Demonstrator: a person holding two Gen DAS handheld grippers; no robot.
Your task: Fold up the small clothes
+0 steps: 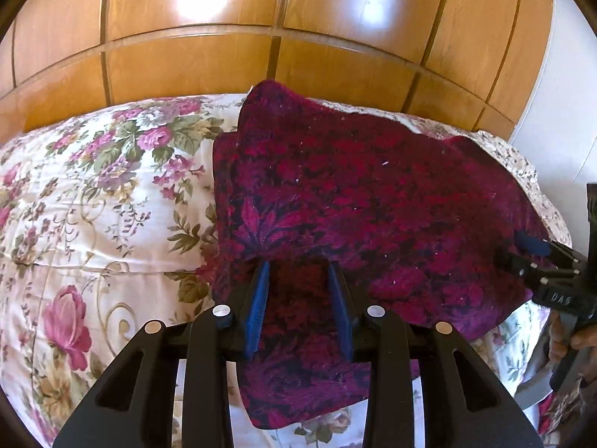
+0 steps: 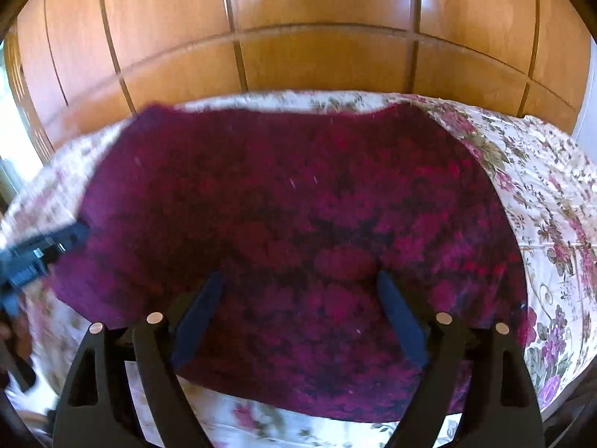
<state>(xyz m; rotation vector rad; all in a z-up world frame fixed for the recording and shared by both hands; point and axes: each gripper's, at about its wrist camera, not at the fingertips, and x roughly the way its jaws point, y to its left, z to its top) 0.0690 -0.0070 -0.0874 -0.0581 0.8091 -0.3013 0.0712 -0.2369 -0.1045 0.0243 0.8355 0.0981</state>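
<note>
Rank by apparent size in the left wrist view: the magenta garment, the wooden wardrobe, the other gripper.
1-2. Wooden wardrobe and magenta garment fill similar areas; the garment lies nearer the camera, so I won't rank them.
3. Right gripper, clearly smallest, partly cut off at the edge.

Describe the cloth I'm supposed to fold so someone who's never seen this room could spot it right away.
Start at the wooden wardrobe, then come down to the bed's floral bedspread. The cloth lies spread on it, under both open grippers. It is dark magenta and fuzzy with a black-red leaf pattern, unlike the pale cream, pink-rose bedspread around it.
</note>
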